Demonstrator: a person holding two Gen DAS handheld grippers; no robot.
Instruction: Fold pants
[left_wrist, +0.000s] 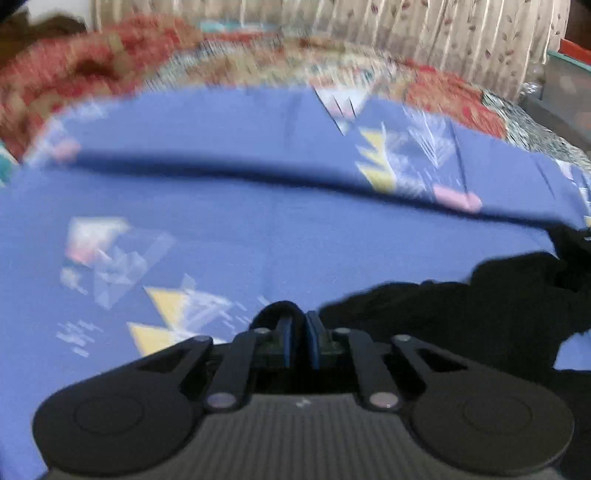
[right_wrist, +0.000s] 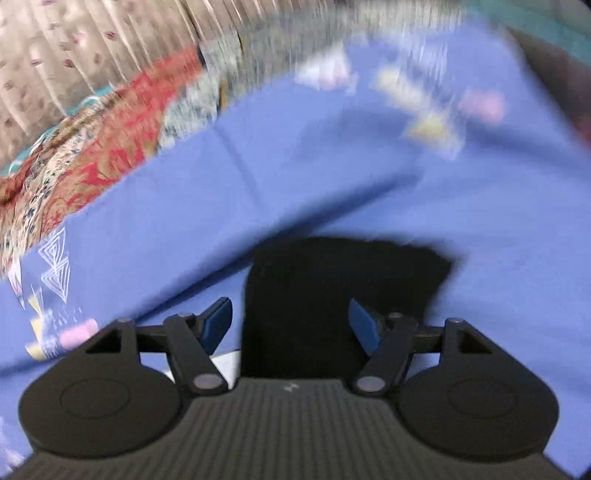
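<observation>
The black pants (left_wrist: 461, 325) lie on a blue patterned bedsheet (left_wrist: 258, 229). In the left wrist view my left gripper (left_wrist: 298, 332) is shut on a fold of the black fabric, which loops over the left finger and trails off to the right. In the right wrist view my right gripper (right_wrist: 291, 321) is open, its blue pads (right_wrist: 216, 321) spread wide, and a part of the black pants (right_wrist: 332, 288) lies between and beyond them. Both views are motion-blurred.
A red floral quilt (left_wrist: 110, 55) lies along the bed's far side, with a beige flowered curtain (left_wrist: 406, 26) behind it. A raised fold of the blue sheet (left_wrist: 332, 177) runs across the bed beyond the pants.
</observation>
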